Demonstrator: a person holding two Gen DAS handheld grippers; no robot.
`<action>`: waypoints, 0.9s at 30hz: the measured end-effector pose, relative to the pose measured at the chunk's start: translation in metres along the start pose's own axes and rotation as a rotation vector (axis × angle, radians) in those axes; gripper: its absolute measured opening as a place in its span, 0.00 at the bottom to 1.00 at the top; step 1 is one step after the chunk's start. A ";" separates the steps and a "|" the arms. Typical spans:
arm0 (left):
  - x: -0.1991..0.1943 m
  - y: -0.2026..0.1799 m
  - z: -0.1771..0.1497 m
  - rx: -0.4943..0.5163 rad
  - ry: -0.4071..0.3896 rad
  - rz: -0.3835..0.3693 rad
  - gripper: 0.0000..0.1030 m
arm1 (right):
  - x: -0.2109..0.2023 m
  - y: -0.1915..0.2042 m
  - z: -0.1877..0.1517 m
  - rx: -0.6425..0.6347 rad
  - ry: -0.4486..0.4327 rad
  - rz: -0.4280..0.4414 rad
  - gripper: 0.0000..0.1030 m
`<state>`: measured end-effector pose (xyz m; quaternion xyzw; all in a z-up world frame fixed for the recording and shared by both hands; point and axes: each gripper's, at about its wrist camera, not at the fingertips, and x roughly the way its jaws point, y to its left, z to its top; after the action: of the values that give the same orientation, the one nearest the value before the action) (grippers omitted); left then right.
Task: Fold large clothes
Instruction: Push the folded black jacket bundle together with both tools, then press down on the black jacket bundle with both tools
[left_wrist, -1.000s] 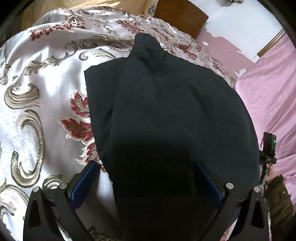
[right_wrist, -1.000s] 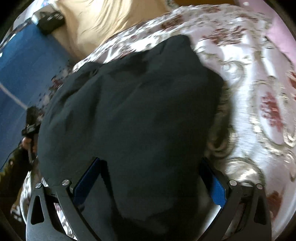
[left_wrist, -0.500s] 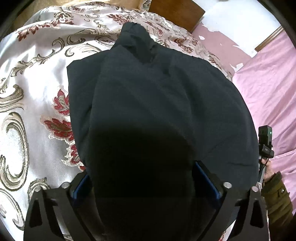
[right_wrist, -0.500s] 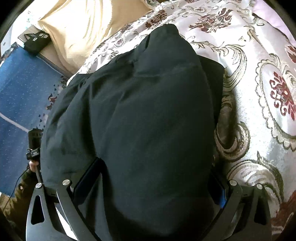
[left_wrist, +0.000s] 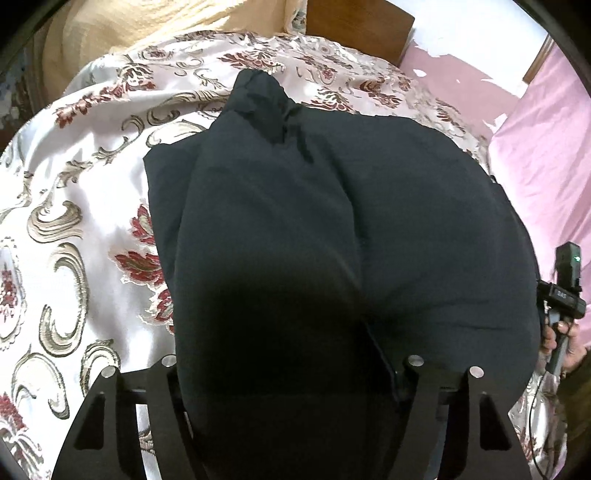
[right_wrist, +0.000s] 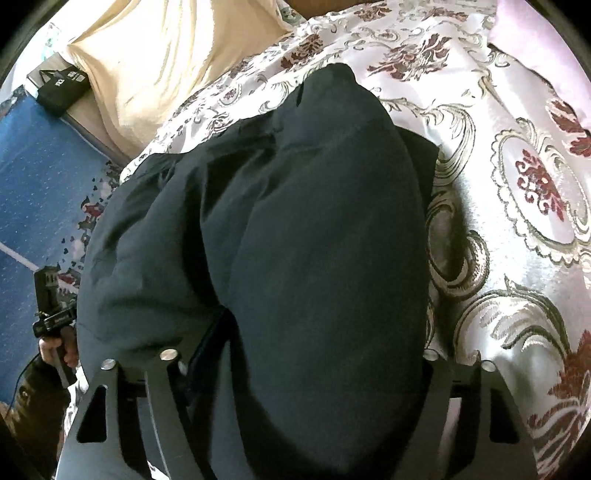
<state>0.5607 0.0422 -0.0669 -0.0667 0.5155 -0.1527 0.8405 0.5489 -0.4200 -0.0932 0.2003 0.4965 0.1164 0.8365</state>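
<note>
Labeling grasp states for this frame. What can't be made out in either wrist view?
- Left wrist: left gripper fingertips and jaw state, buried under the dark garment.
- Right wrist: right gripper fingertips, same cloth draped over them.
- Both: garment type and near hem, cut off by the bottom edge.
- Bedspread under the garment is hidden.

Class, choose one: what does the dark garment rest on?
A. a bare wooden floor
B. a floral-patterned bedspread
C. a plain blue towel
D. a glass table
B: the dark garment lies on a pale floral-patterned bedspread with red flowers and scrolls.
</note>
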 end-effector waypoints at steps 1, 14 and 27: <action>-0.001 0.001 0.000 -0.004 -0.004 0.008 0.63 | -0.001 0.000 0.001 -0.003 -0.004 -0.005 0.63; -0.039 -0.048 -0.001 0.105 -0.132 0.179 0.19 | -0.041 0.030 0.001 -0.051 -0.097 -0.167 0.20; -0.117 -0.078 -0.038 0.171 -0.152 0.202 0.17 | -0.119 0.073 -0.030 -0.129 -0.164 -0.158 0.16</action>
<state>0.4635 0.0079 0.0355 0.0457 0.4395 -0.1051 0.8909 0.4654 -0.3952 0.0204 0.1152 0.4320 0.0651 0.8921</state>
